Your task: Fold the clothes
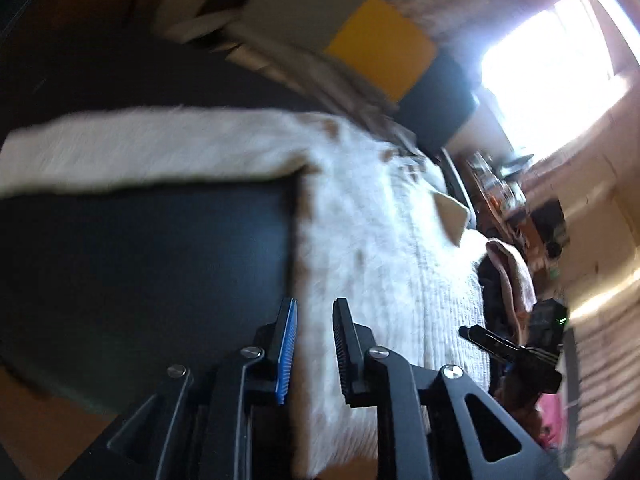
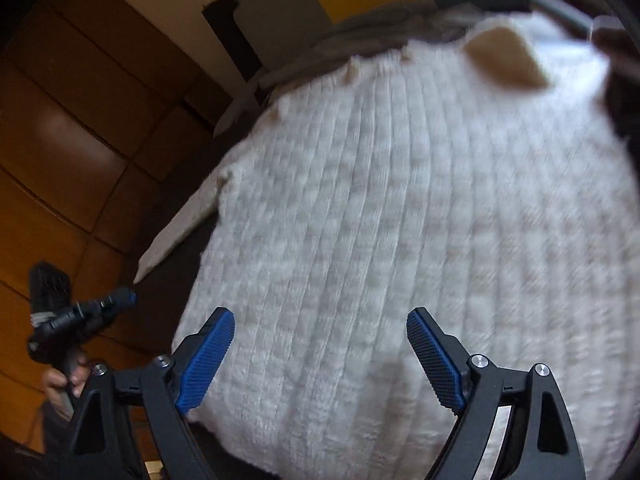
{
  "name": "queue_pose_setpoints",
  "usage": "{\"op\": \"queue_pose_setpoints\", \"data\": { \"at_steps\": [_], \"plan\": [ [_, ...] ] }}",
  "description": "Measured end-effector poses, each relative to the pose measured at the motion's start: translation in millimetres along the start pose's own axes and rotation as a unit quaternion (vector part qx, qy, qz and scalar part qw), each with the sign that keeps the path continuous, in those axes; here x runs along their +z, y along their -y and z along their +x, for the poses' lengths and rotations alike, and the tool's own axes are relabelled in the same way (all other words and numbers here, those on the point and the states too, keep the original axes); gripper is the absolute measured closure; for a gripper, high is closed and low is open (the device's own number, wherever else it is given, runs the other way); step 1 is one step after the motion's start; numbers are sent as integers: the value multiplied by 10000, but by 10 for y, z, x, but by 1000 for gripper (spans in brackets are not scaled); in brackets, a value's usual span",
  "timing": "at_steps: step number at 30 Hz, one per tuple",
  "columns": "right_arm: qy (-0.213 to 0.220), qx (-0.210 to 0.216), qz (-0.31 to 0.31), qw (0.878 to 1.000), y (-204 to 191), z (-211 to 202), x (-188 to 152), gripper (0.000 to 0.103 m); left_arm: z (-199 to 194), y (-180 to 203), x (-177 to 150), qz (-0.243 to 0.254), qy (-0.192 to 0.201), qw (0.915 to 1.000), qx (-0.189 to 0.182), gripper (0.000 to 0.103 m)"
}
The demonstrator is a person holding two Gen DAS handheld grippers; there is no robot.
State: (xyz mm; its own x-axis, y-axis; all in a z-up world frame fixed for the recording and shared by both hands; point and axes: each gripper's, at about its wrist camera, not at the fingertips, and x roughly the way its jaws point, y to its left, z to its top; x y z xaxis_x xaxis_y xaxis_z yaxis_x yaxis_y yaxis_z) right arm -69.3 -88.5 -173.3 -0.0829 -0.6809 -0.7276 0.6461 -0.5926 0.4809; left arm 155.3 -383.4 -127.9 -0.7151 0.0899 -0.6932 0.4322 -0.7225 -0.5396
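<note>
On a dark worktop in a sunlit room, a white ribbed knit sweater lies spread flat, its body filling the right wrist view and one sleeve stretched out toward nine o'clock in the left wrist view. The collar, with its tan lining, sits at one o'clock. The garment appears laid out but not yet folded, so the step in hand looks like the pause between smoothing and the first fold; the next move likely calls for pinching the outstretched sleeve or a side edge and carrying it across the body. Beyond the worktop, wooden floorboards run to nine o'clock, grey and yellow cushions sit at twelve, and a bright window glares at two. The right gripper hangs above the hem with its blue pads wide apart and nothing between them. The left gripper stands over the sweater's edge, jaws slightly parted, holding no cloth. A hand holding it shows at eight o'clock.
</note>
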Motion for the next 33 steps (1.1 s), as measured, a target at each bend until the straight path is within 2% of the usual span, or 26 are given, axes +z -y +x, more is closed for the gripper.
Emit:
{"op": "queue_pose_setpoints", "data": {
  "at_steps": [4, 6, 9, 10, 11, 12, 14, 16, 18, 21, 23, 25, 27, 29, 31, 33],
  "plan": [
    [271, -765, -424, 9958, -35, -69, 167, 13, 509, 344, 197, 542, -9, 9985, 84, 85],
    [290, -1168, -544, 9912, 45, -13, 218, 12, 791, 406, 184, 693, -170, 9969, 335, 85],
    [153, -1355, -502, 9894, 239, 191, 185, 12, 1196, 425, 128, 856, -481, 9910, 910, 85],
    [165, -1379, -514, 9890, 274, 252, 152, 10, 1236, 389, 111, 875, -500, 9900, 985, 87],
    [178, -1403, -526, 9886, 310, 312, 119, 0, 1232, 340, 100, 885, -471, 9901, 982, 88],
    [199, -1459, -581, 9874, 328, 375, 86, 0, 1229, 292, 89, 895, -441, 9902, 978, 89],
    [315, -1853, -1083, 9762, 180, 525, 33, 0, 1216, 199, 121, 760, -457, 9911, 990, 93],
    [297, -1801, -1157, 9764, 112, 576, 95, 0, 1215, 178, 142, 748, -429, 9898, 1138, 93],
    [336, -1541, -1033, 9821, 151, 534, 168, 0, 1215, 170, 159, 765, -390, 9876, 1311, 93],
    [595, -1286, -906, 9858, 235, 271, 300, 5, 1200, 159, 154, 618, -460, 9896, 1218, 93],
    [1105, -1689, -1156, 9726, 274, -11, 435, 5, 1186, 165, 132, 654, -444, 9898, 1186, 93],
    [1594, -2445, -1375, 9465, 398, -256, 614, 3, 1196, 174, 121, 713, -406, 9897, 1176, 93],
    [1840, -3236, -1465, 9165, 648, -380, 792, 2, 1196, 175, 98, 733, -388, 9896, 1171, 93],
    [1809, -3857, -1435, 8933, 1026, -376, 975, 2, 1208, 177, 99, 677, -386, 9903, 1153, 93],
    [1662, -4324, -1363, 8757, 1401, -353, 1059, 2, 1211, 164, 115, 647, -382, 9903, 1165, 93],
    [1568, -4479, -1205, 8719, 1737, -357, 1119, 2, 1229, 176, 132, 693, -381, 9891, 1245, 93]
  ]
}}
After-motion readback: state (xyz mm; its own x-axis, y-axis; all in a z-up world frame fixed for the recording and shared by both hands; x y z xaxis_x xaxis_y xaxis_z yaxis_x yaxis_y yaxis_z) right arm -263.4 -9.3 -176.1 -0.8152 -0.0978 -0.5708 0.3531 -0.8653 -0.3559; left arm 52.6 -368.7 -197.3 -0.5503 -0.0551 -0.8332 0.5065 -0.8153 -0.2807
